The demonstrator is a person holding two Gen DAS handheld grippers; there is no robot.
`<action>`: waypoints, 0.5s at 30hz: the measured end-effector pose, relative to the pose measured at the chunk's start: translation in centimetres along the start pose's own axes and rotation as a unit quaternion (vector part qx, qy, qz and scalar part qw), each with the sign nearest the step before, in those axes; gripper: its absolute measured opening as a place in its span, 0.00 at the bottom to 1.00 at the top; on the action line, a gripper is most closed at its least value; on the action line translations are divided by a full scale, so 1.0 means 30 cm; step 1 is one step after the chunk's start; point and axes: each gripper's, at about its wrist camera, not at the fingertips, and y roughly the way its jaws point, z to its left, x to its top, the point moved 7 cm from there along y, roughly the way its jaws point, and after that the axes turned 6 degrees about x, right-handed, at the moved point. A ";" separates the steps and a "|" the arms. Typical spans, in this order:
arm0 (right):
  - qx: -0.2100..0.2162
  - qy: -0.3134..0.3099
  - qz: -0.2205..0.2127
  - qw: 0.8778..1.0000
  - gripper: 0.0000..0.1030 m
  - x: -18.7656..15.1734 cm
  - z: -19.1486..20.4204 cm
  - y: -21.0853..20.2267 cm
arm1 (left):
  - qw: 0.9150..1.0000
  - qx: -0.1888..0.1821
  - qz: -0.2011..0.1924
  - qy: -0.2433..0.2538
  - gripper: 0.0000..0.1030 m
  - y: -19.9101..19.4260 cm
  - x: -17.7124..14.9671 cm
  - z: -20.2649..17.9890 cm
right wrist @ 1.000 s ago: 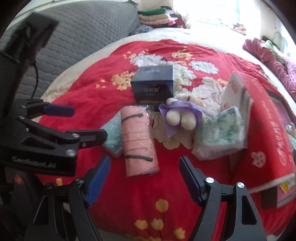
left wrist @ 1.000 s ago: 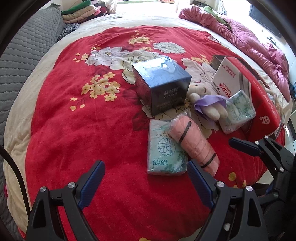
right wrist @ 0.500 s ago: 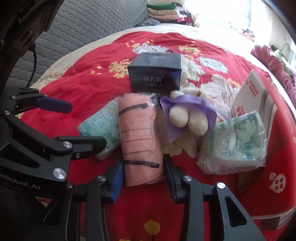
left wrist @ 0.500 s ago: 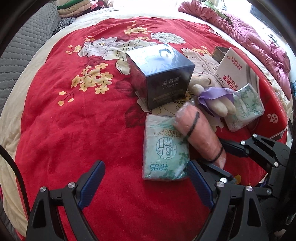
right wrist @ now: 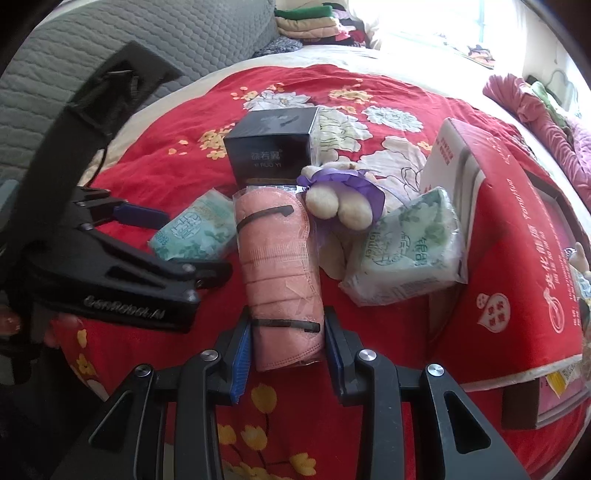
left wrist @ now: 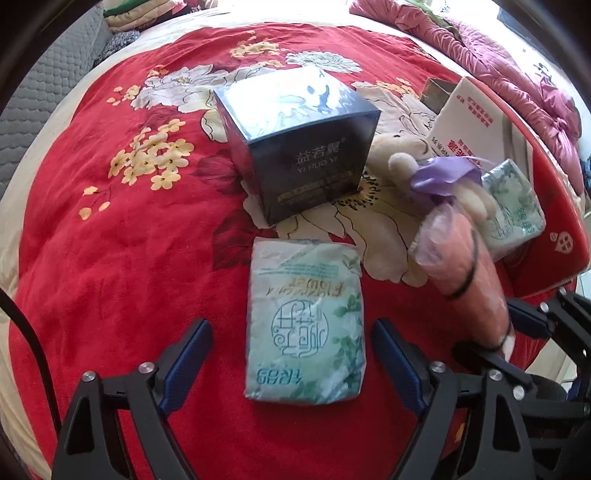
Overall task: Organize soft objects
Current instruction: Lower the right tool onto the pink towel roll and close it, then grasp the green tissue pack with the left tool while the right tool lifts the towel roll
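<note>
A pink rolled cloth in clear wrap (right wrist: 277,266) with black bands sits between the pads of my right gripper (right wrist: 287,317). Its jaws are closing and press on the roll's near end. In the left wrist view the roll (left wrist: 469,266) stands apart from a mint-green tissue pack (left wrist: 306,325) on the red floral blanket (left wrist: 110,258). My left gripper (left wrist: 290,328) straddles that pack; its jaws are closing, with the pads clear of the pack's sides. A cream plush toy with a purple ribbon (right wrist: 340,199) and a second tissue pack (right wrist: 406,254) lie to the right.
A dark blue box (left wrist: 295,140) stands behind the tissue pack. A large red and white carton (right wrist: 517,240) lies at the right edge. A grey quilted headboard (right wrist: 147,44) and folded clothes (right wrist: 306,22) are at the back, and a pink duvet (left wrist: 517,66) at the far right.
My right gripper closed from wide open onto the pink roll and drew it away from the tissue pack. My left gripper came down over the pack, which now lies between its fingers.
</note>
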 end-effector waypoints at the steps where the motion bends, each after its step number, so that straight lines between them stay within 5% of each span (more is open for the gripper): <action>1: 0.002 0.004 0.000 1.000 0.35 -0.003 0.000 -0.004 | 1.000 0.000 -0.001 0.000 0.77 0.002 0.000 0.000; 8: 0.018 0.013 -0.009 1.000 0.35 -0.008 0.022 -0.034 | 1.000 -0.006 -0.001 -0.001 0.52 -0.002 0.003 0.016; 15: 0.025 0.013 -0.032 0.999 0.35 0.010 0.047 -0.101 | 1.000 -0.016 -0.013 -0.006 0.48 -0.039 -0.003 0.027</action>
